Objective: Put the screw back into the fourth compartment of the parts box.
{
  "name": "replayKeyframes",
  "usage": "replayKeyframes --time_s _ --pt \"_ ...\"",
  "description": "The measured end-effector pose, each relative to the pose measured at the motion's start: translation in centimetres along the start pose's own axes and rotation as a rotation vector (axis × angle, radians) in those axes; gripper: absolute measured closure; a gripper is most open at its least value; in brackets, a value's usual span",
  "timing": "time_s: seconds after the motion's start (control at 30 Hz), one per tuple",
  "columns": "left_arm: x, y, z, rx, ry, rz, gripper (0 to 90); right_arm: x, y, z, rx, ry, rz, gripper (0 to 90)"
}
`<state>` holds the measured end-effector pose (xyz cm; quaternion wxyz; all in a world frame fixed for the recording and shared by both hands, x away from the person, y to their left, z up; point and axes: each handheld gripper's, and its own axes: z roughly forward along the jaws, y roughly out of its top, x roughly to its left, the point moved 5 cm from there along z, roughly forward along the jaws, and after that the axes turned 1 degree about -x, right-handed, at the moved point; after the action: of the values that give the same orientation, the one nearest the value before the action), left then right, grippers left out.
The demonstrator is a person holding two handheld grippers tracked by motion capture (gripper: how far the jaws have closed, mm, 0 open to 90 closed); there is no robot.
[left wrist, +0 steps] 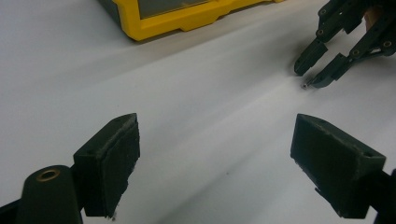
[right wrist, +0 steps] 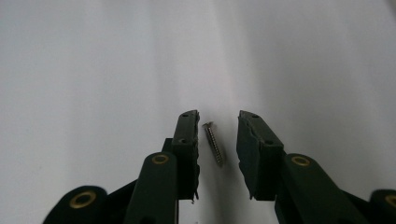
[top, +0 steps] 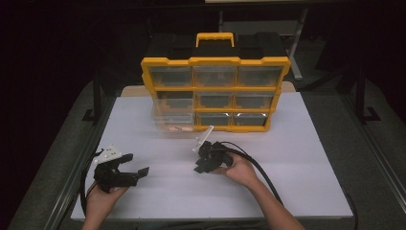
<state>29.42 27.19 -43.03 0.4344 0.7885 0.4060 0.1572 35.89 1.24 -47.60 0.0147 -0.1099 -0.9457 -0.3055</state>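
Observation:
A small silver screw [right wrist: 214,143] lies on the white tabletop [top: 297,158], its head pointing away from the camera. My right gripper [right wrist: 218,115] points down at it, a jaw on each side, with a narrow gap between each pad and the screw. In the high view the right gripper [top: 203,167] sits mid-table in front of the organizer. The left gripper view shows that gripper [left wrist: 309,78] at upper right, the screw [left wrist: 304,86] glinting by its tips. My left gripper [top: 135,165] rests at the table's left front, jaws [left wrist: 217,123] spread wide with nothing between them.
A yellow parts organizer [top: 215,88] with clear drawers stands upright at the back of the table. Its lower-left drawer [top: 173,122] is pulled out toward me. Cables trail from both grippers toward the front edge.

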Motion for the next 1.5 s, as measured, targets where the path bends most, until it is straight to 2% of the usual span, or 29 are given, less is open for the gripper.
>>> replayKeyframes --time_s 0.03,0.1,0.2,0.4,0.5,0.57,0.6,0.67,0.8,0.9,0.93,0.97,1.0,1.03,1.07,1.17,1.2,1.3,1.5 --pt "0.0 0.0 0.0 0.000 0.000 -0.001 15.6 0.2 0.0 0.0 0.011 -0.005 0.011 71.5" --pt "0.0 0.0 0.0 0.000 -0.001 0.002 15.6 0.0 0.0 0.1 0.002 -0.024 -0.032 75.7" --pt "0.0 0.1 0.0 0.001 0.000 0.019 15.6 0.1 0.1 0.1 0.012 -0.042 -0.045 79.4" --pt "0.0 0.1 0.0 0.000 0.002 0.014 15.6 -0.1 0.1 0.2 0.015 -0.041 -0.053 84.3" --pt "0.0 0.1 0.0 -0.001 0.001 0.012 15.6 -0.1 0.1 0.1 0.020 -0.033 -0.035 86.5" --pt "0.0 0.0 0.0 0.000 0.000 0.010 15.6 0.0 0.0 0.1 0.028 -0.022 0.000 86.7" --pt "0.0 0.0 0.0 0.000 0.000 0.009 15.6 -0.2 0.1 0.1 0.021 -0.018 -0.011 86.8" --pt "0.0 0.0 0.0 0.000 0.000 0.009 15.6 -0.1 0.1 0.1 0.034 -0.010 0.017 87.0" --pt "0.0 0.0 0.0 0.002 0.000 0.011 15.6 -0.2 0.1 -0.1 0.037 0.014 0.037 87.2" --pt "-0.1 0.0 0.1 -0.001 -0.001 0.005 15.6 -0.3 -0.1 -0.3 0.038 0.025 0.043 87.2" --pt "-0.1 0.1 0.1 -0.003 -0.001 0.001 15.6 -0.6 0.0 -0.2 0.016 0.029 0.012 87.2" --pt "-0.1 0.1 0.1 -0.002 -0.001 0.001 15.6 -0.5 -0.1 -0.5 0.032 0.026 0.044 87.2" --pt "-0.1 0.1 0.1 0.002 0.000 0.001 15.6 -0.7 -0.1 -0.6 0.016 0.030 0.022 87.2" --pt "-0.1 0.1 0.1 0.004 0.000 0.000 15.6 -0.6 -0.1 -0.9 0.023 0.030 0.038 87.2" --pt "-0.1 0.0 0.1 0.005 0.000 0.003 15.6 -0.8 -0.1 -1.0 0.014 0.031 0.026 87.2" --pt "-0.1 0.0 0.2 -0.002 -0.001 0.000 15.6 -0.8 -0.2 -1.8 0.020 0.033 0.047 87.2" --pt "-0.1 0.1 0.2 -0.003 -0.001 0.001 15.6 -0.9 -0.2 -2.0 0.012 0.034 0.037 87.2" --pt "-0.2 0.1 0.2 -0.007 -0.003 0.000 15.6 -1.1 -0.3 -3.0 0.007 0.021 0.050 87.2" --pt "-0.2 0.1 0.3 -0.006 -0.004 -0.002 15.6 -1.6 -0.1 -4.8 -0.017 0.027 0.072 87.1"
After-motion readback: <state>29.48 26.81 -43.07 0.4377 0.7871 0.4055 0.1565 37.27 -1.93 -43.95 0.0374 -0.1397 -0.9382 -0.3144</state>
